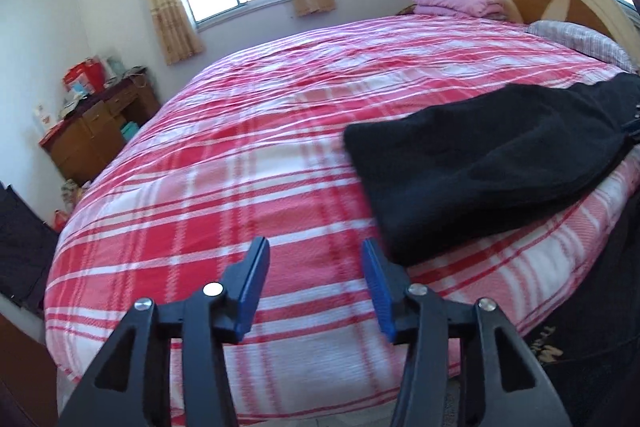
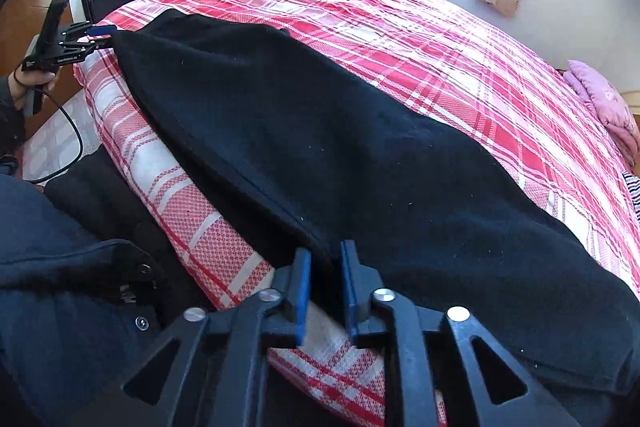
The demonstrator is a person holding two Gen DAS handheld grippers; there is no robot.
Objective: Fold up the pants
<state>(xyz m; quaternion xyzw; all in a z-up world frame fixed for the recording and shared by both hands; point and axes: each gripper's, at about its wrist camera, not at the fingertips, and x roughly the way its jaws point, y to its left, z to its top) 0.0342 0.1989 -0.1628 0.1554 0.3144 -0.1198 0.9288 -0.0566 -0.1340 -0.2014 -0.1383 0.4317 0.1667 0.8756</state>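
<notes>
The pants (image 2: 320,147) lie folded lengthwise along the bed's (image 1: 240,147) near edge. Both the left gripper (image 1: 316,259) and right gripper (image 2: 325,267) stand apart, gripping nothing; crosswise folds remain.

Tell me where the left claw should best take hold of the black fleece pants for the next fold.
Probably the narrow end of the black fleece pants nearest the left claw, coming in level from the bed's edge. That end lies flat on the red plaid bedspread with its corner by the edge, so an open claw could slide onto it.
</notes>
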